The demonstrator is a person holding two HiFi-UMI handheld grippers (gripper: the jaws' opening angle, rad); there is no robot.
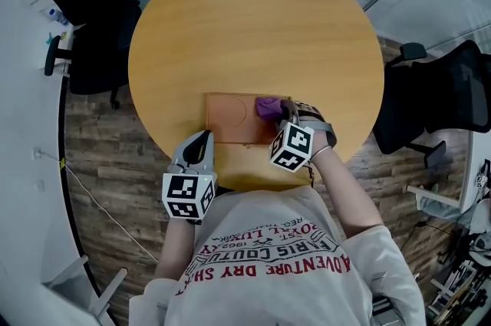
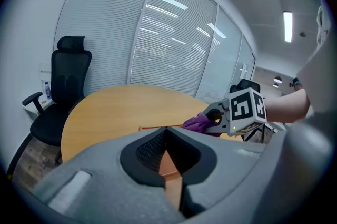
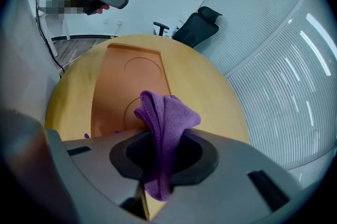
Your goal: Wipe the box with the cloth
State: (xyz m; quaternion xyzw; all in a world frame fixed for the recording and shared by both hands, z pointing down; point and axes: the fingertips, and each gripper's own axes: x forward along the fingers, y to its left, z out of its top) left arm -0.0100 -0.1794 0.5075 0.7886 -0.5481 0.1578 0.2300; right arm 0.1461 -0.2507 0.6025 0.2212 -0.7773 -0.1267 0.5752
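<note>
A flat orange-brown box (image 1: 230, 117) lies near the front edge of the round wooden table (image 1: 253, 25). My right gripper (image 1: 288, 113) is shut on a purple cloth (image 1: 268, 107), which rests on the box's right end. In the right gripper view the cloth (image 3: 166, 117) bunches up between the jaws above the box (image 3: 124, 86). My left gripper (image 1: 201, 140) is at the box's near left corner with its jaws closed together. Its own view shows the jaw tips meeting (image 2: 166, 130), the box (image 2: 152, 127) just beyond them, and the cloth (image 2: 197, 124) further right.
A black office chair (image 1: 84, 10) stands to the table's left and another (image 1: 437, 102) to its right. Window blinds run behind the table. The person's torso fills the front of the head view.
</note>
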